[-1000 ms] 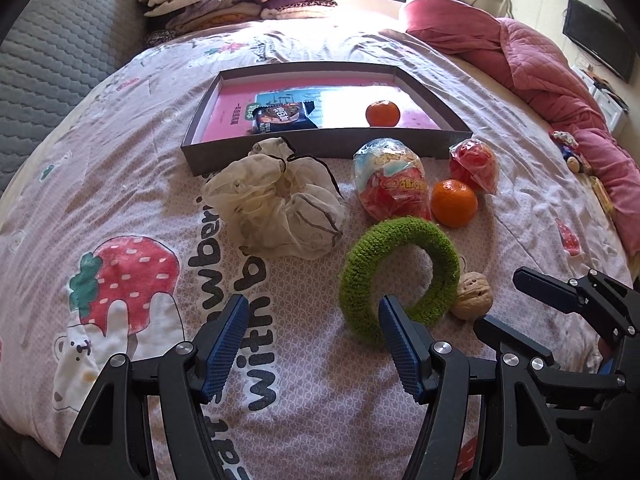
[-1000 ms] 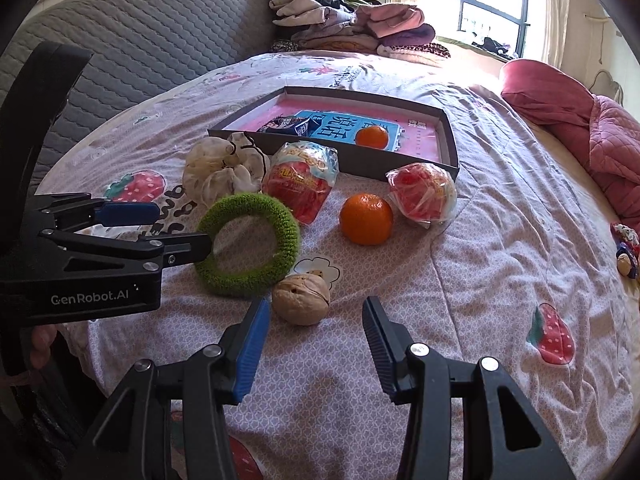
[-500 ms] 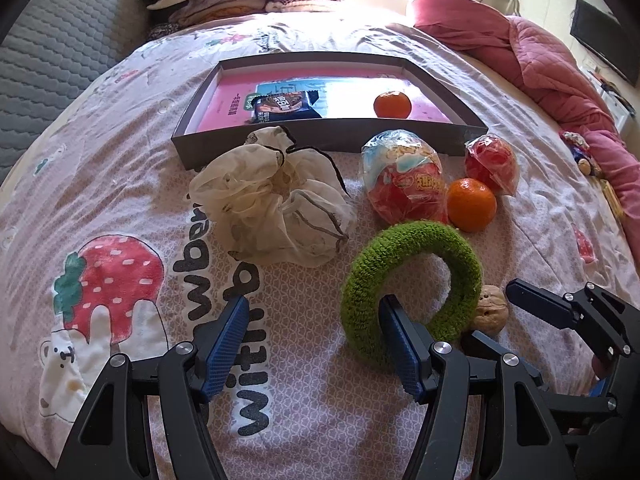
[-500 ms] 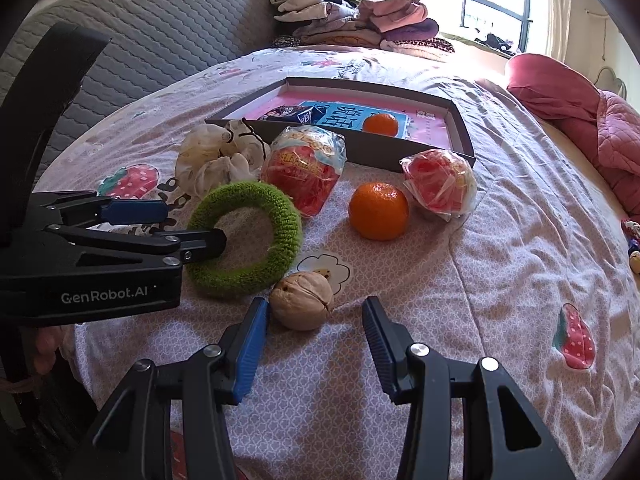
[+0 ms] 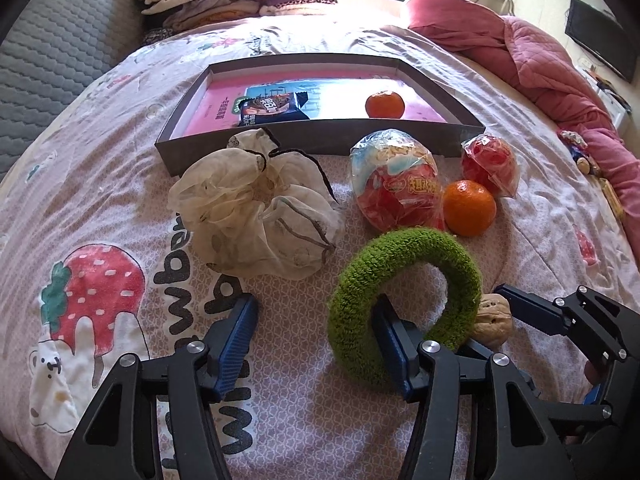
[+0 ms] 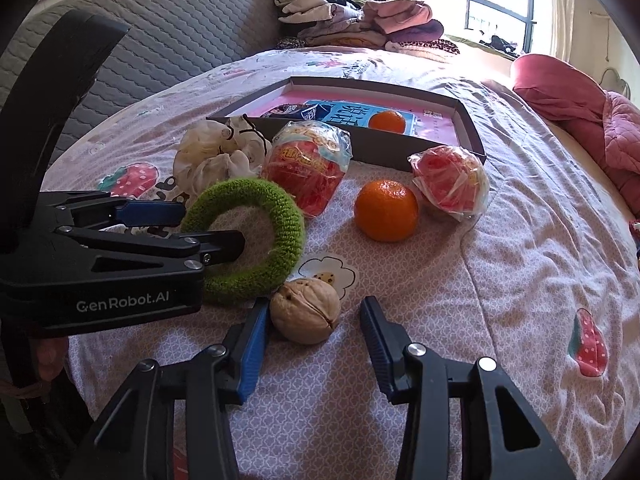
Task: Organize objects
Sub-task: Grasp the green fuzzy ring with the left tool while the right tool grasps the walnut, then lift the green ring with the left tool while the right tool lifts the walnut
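Observation:
A green knitted ring (image 5: 404, 248) lies on the bedspread. My left gripper (image 5: 314, 338) straddles its near-left band, with the right finger (image 5: 388, 340) inside the hole and the left finger well clear of the ring. Its jaws are closing, and the pads do not pinch the band. A walnut (image 6: 306, 314) sits beside the ring, between the closing jaws of my right gripper (image 6: 314, 332). The left finger (image 6: 252, 344) is almost against the walnut, and a gap remains on the right. Behind stands a grey tray (image 5: 304, 140) holding an orange (image 5: 385, 105) and a dark snack packet (image 5: 272, 108).
In front of the tray lie a crumpled white mesh bag (image 5: 256, 208), two red snack bags (image 5: 392, 184) (image 5: 488, 160) and a loose orange (image 5: 468, 208). Folded clothes (image 6: 352, 20) are stacked at the far end. A pink quilt (image 5: 560, 80) lies at the right.
Both grippers have come closer to the bed. The left one's right finger has slid into the ring's hole, and the right one now brackets the walnut. Both pairs of jaws have narrowed slightly.

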Demonstrator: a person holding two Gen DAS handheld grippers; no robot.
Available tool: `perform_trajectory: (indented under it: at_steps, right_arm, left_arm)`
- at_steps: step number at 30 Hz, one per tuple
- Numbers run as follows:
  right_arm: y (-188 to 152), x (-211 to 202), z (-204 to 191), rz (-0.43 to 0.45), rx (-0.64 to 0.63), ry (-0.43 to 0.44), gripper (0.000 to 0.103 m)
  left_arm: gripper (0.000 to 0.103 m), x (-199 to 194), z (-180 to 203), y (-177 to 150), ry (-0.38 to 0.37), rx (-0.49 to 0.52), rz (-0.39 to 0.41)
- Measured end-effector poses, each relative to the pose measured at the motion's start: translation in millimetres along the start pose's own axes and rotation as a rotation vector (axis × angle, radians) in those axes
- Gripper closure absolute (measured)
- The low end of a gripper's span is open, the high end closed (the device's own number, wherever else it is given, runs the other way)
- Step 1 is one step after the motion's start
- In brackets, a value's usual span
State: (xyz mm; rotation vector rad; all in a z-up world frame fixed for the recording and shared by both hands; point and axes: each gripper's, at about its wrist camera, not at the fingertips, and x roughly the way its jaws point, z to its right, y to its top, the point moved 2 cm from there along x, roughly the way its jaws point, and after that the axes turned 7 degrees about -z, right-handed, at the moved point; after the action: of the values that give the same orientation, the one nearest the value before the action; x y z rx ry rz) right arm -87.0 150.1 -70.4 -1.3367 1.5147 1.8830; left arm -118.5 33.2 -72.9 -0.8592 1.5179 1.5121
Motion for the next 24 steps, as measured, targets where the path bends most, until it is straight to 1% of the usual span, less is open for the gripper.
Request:
perform_trajectory:
  at_steps: [1, 4, 6, 8, 12, 24]
  right_arm:
    - [-0.1, -0.3, 0.0, 0.002, -0.002, 0.001, 0.064]
    - [-0.4, -0.2, -0.1, 0.002, -0.004, 0.000, 0.066]
    - [-0.3, -0.9, -0.2, 0.005, -0.005, 0.001, 0.068]
    - [-0.3, -2.0, 0.2, 0.007, -0.003, 0.004, 0.068]
    - [-0.5, -3.0, 1.7, 0.010, 0.006, 0.005, 0.068]
    - [1.2, -16.0, 7.8, 0.046, 0.043, 0.002, 0.068]
  left_arm:
    - [0.052, -0.3, -0.2, 0.1, -0.002, 0.000, 0.002]
    - [0.062, -0.8, -0.4, 0.0, -0.010, 0.006, 0.002]
    - [0.078, -2.2, 0.6, -0.8, -0.013, 0.011, 0.008]
    - [0.087, -3.1, 1.7, -1.5, -0.019, 0.013, 0.007]
    - [0.088, -6.8, 4.2, -3.6, -0.020, 0.026, 0.015]
    - [0.089, -21.6, 6.0, -6.9, -0.013, 0.037, 0.042]
